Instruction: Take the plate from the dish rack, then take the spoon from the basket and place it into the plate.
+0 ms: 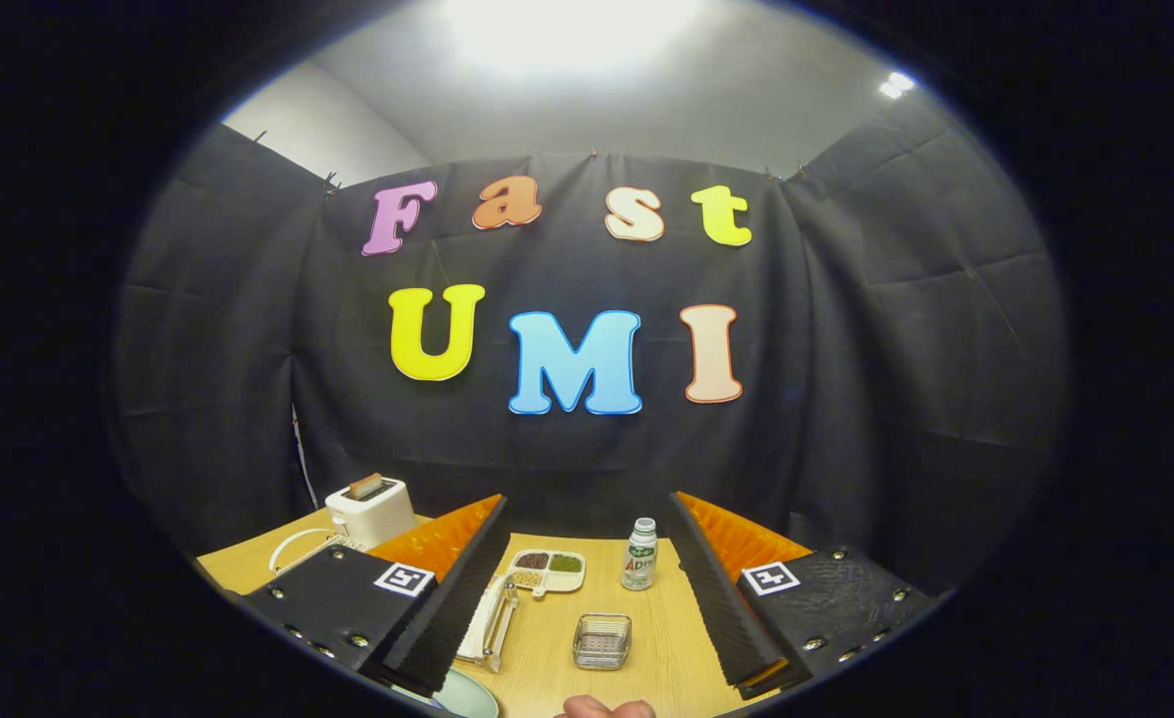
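Tongs (587,509) are wide open, gripping nothing. The basket (601,640) sits between the fingers, with the dish rack (490,620) right against the left one. There's a pale plate (469,697) edge near its base. Can't spot the spoon, so progress is anyone's guess.

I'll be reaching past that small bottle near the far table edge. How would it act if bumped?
The bottle is tall and narrow on a small base, so it probably tips easily. Being round, it would likely roll. It looks like light plastic. The open tool holds nothing.
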### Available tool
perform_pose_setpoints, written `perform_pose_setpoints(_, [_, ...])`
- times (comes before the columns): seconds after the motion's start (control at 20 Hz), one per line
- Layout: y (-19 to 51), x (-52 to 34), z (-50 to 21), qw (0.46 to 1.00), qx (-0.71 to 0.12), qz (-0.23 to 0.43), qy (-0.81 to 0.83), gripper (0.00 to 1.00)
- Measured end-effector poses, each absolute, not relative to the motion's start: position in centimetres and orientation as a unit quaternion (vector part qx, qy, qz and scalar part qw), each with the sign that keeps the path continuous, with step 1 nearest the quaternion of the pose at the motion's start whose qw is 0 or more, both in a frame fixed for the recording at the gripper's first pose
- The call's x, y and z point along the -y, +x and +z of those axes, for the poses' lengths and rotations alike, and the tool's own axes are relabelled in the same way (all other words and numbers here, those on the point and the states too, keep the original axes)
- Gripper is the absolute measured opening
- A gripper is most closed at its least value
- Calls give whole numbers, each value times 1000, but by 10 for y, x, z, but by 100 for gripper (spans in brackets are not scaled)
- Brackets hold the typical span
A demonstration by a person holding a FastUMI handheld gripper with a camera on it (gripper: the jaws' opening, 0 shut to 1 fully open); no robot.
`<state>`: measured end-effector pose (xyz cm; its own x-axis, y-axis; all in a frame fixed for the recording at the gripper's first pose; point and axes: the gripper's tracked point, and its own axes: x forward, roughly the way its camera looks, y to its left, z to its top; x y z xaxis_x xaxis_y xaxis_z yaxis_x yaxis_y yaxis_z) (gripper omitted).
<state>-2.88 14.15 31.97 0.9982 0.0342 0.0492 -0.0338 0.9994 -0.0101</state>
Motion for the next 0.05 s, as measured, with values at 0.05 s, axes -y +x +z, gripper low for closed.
perform_pose_setpoints(0.05, [-28, -136, 317, 1000, 26, 14, -3, 97])
